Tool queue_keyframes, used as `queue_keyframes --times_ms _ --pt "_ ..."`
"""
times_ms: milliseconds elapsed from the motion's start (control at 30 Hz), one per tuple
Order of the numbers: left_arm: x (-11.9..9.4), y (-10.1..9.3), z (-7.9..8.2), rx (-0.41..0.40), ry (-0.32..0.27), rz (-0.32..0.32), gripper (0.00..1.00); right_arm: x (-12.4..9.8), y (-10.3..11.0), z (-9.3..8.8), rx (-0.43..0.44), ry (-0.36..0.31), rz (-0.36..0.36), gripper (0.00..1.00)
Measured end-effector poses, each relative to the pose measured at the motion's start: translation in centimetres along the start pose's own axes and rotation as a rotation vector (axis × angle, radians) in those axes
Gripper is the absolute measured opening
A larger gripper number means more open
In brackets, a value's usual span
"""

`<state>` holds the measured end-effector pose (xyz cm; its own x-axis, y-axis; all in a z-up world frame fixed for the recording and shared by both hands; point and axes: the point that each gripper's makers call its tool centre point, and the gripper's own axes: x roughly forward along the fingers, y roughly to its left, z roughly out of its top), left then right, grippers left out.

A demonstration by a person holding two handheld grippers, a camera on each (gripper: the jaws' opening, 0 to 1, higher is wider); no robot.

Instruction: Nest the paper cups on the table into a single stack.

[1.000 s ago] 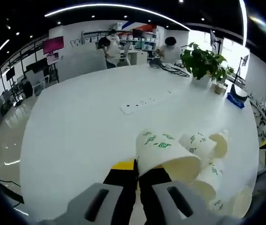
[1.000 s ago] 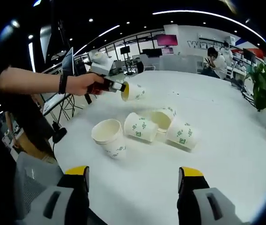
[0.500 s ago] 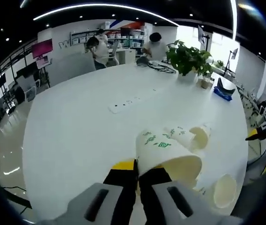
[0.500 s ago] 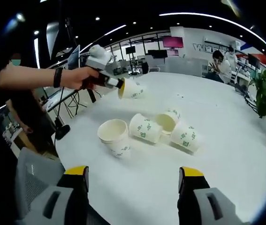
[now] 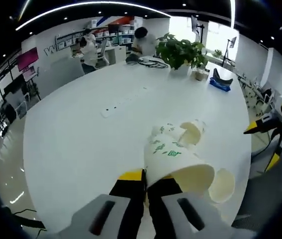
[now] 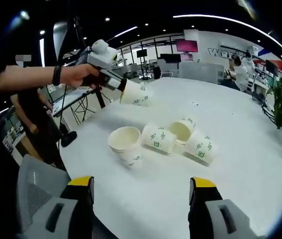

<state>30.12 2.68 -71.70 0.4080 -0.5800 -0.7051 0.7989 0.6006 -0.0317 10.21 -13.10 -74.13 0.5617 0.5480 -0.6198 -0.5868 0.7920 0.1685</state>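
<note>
Where the left tool pinches its rim between closed jaws, one paper cup is held up above the table, its white mouth turned toward the camera and its green-printed side facing away. In the right gripper view the same held cup hangs in the air over the table's near-left edge, apart from the rest, with a hand wrapped round the left tool's handle.

The other cups lie in a loose cluster near the middle of the table's near side. At the cluster's left sits a nested pair, mouth up and tipped. Just beside it a single cup lies on its side, touching an open-mouthed cup behind it; a fourth lies on its side at the right end.

The right tool has its jaws spread wide, holding nothing, hovering near the table's close edge.

Farther along the table stand a potted plant and a white power strip; people sit beyond the far edge.
</note>
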Motion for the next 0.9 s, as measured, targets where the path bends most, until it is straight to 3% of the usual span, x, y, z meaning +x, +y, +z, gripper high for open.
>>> queue_keyframes --times_ms 133,500,900 --pt "-0.5 -1.4 -0.3 0.023 0.041 -0.060 0.00 0.0 0.3 0.0 -0.001 -0.002 0.004 0.79" --pt "-1.4 -6.1 0.1 0.144 0.123 -0.143 0.00 -0.5 0.9 -0.7 -0.002 0.003 0.010 0.79" --pt "-2.2 -8.3 -0.8 0.299 0.243 -0.200 0.00 -0.4 1.0 -1.0 -0.010 0.001 0.012 0.79"
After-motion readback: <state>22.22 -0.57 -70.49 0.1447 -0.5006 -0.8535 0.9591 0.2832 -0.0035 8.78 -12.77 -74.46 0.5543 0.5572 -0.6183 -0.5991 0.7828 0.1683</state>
